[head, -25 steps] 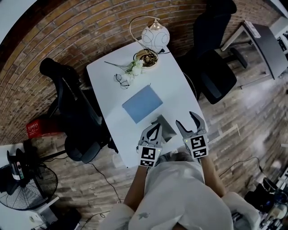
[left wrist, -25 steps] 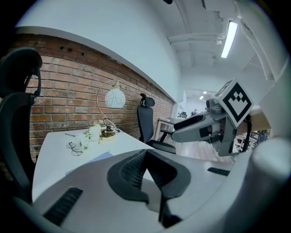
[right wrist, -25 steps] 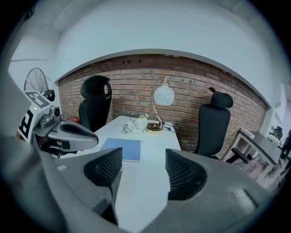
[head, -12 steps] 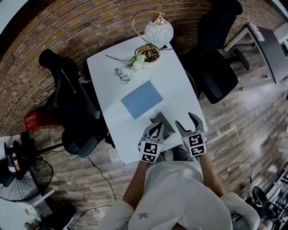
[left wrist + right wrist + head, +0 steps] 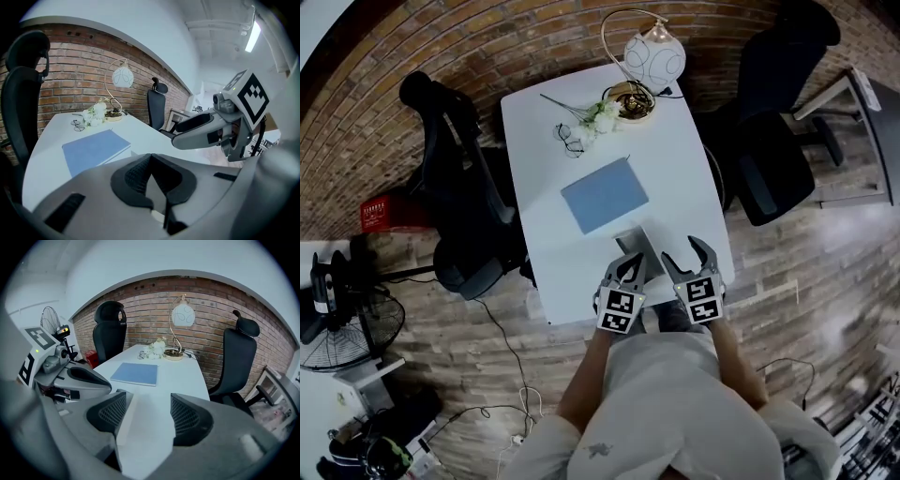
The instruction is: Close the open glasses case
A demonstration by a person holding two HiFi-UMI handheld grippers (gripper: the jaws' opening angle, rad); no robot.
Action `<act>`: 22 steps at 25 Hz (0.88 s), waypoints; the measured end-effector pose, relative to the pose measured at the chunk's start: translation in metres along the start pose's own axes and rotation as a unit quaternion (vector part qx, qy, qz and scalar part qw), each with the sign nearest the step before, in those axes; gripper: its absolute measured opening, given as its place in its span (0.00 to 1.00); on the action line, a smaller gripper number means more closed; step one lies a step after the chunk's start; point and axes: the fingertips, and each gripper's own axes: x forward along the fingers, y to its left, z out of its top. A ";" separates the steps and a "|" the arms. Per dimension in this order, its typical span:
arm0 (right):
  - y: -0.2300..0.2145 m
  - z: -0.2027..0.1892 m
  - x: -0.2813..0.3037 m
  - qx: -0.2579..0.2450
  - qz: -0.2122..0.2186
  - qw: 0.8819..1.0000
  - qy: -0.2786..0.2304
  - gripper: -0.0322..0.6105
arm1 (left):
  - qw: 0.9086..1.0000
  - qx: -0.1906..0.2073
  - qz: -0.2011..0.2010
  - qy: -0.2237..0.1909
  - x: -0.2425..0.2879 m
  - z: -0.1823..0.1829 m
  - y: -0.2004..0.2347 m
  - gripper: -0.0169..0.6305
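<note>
The left gripper's [image 5: 149, 158] fingers meet at their tips, seemingly pinching nothing. The right gripper's [image 5: 147, 405] fingers stand wide apart above the white counter [image 5: 675, 178]. The grey glasses case [image 5: 638, 249] lies just ahead of the left gripper, near the counter's edge, and a blue notebook [image 5: 604, 194] lies beyond it.

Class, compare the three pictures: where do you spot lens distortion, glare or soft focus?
Head view: strong fisheye, the brick wall curving round the white table. Left gripper view: a ceiling light glares upper right; the left tongs, near the lens, look soft. Right gripper view: black corners, the wall arched, right tongs blurred, blue notebook sharper.
</note>
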 end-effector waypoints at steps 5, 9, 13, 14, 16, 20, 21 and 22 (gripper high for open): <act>0.002 -0.006 0.006 -0.013 0.024 1.000 0.004 0.51 | 1.000 -0.018 0.020 0.008 0.003 -0.009 -0.006 0.03; 0.001 -0.013 0.011 -0.018 0.034 0.999 0.010 0.51 | 0.999 -0.027 0.030 0.017 0.005 -0.017 -0.010 0.03; -0.001 -0.021 0.017 -0.019 0.037 0.999 0.019 0.51 | 0.998 -0.034 0.035 0.026 0.008 -0.023 -0.011 0.03; -0.001 -0.023 0.018 -0.019 0.038 0.999 0.021 0.51 | 0.998 -0.036 0.035 0.028 0.010 -0.025 -0.012 0.03; -0.002 -0.026 0.021 -0.020 0.038 0.999 0.025 0.51 | 0.998 -0.038 0.036 0.032 0.012 -0.027 -0.012 0.03; -0.003 -0.031 0.024 -0.021 0.039 0.999 0.032 0.51 | 0.998 -0.040 0.036 0.040 0.015 -0.031 -0.013 0.03; -0.003 -0.032 0.025 -0.022 0.039 0.998 0.033 0.51 | 0.998 -0.040 0.036 0.041 0.016 -0.032 -0.013 0.03; -0.003 -0.034 0.026 -0.022 0.038 0.998 0.035 0.51 | 0.998 -0.041 0.036 0.043 0.017 -0.033 -0.013 0.03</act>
